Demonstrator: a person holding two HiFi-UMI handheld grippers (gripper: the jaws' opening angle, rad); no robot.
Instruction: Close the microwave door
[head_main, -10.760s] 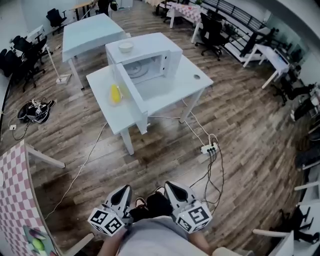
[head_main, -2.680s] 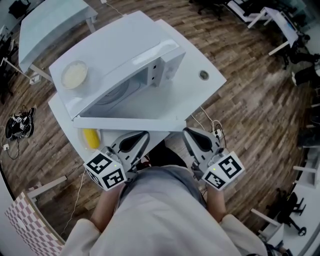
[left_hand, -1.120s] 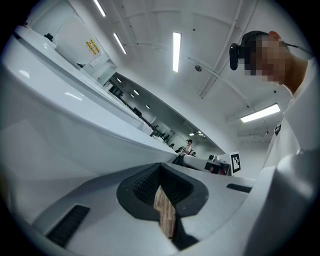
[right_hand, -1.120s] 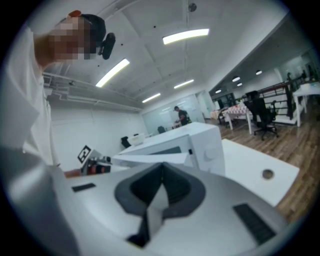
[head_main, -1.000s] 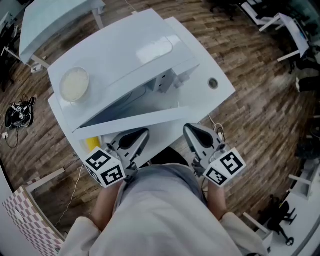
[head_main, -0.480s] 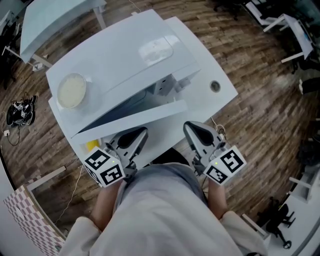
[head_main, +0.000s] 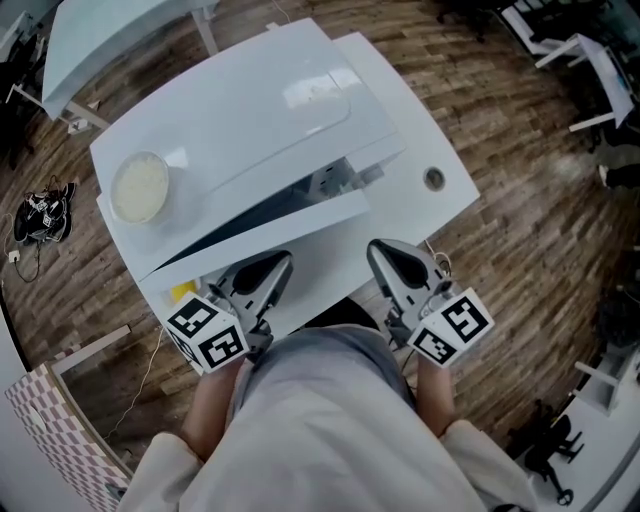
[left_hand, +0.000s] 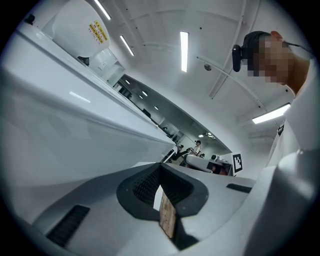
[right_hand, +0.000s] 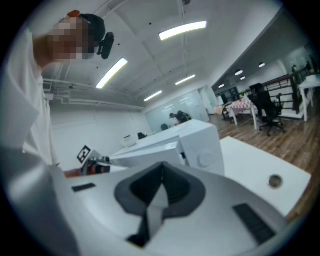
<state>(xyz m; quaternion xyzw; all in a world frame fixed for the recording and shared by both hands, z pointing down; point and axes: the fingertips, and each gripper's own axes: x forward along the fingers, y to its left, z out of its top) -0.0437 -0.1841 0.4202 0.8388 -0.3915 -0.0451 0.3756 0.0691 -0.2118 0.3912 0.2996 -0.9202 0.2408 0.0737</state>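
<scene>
Now your left gripper (head_main: 272, 266) has its jaws pressed together with nothing between them, its tip just beside the outer face of the microwave door (head_main: 262, 236); whether it touches cannot be told. Your right gripper (head_main: 386, 252) is likewise closed and empty, held low near your body over the front edge of the table (head_main: 448, 205). Since half a second ago the door has swung nearer the microwave (head_main: 240, 105), leaving only a narrow dark wedge at the opening, far slimmer than the wide gap seconds earlier. On the microwave's top sits a bowl (head_main: 138, 187), and a yellow object (head_main: 182, 292) peeks out beneath the door's hinged end.
</scene>
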